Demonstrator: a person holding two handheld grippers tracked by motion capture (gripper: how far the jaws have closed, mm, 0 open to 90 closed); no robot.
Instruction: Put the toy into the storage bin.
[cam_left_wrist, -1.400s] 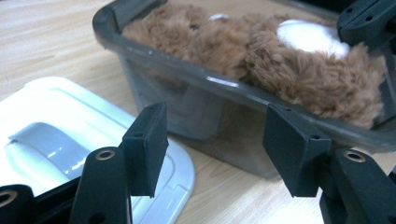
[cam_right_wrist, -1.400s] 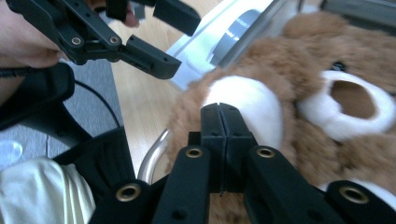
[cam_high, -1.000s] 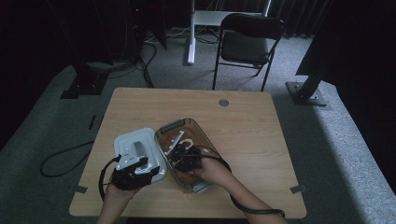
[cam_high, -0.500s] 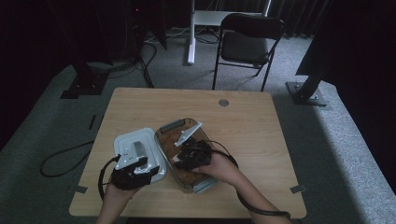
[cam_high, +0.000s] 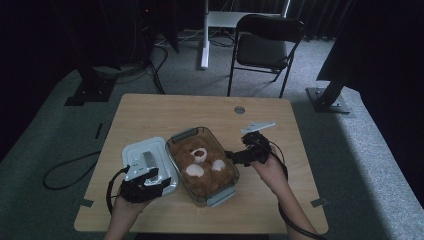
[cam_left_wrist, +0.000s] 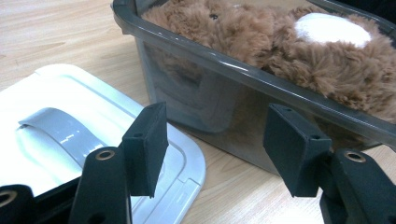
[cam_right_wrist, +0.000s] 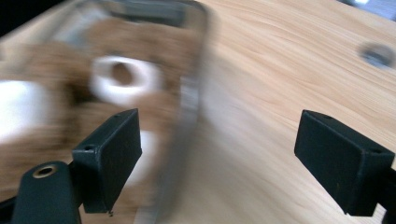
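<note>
High view: brown plush teddy bear (cam_high: 202, 165) fills the clear plastic bin (cam_high: 220, 196); right gripper (cam_high: 235, 156), jaws just opened wide and empty, should clear the rim while left gripper (cam_high: 146, 181), jaws half-open, takes the white lid (cam_high: 142, 152).

My right gripper (cam_high: 235, 156) has come out of the bin (cam_high: 223, 194), where a second ago it sat shut over the teddy bear (cam_high: 200, 162). It now hangs just outside the bin's right wall. Its jaws have just been opening and stand wide with nothing between the fingers (cam_right_wrist: 109, 158), the bear lying off to their left.
</note>
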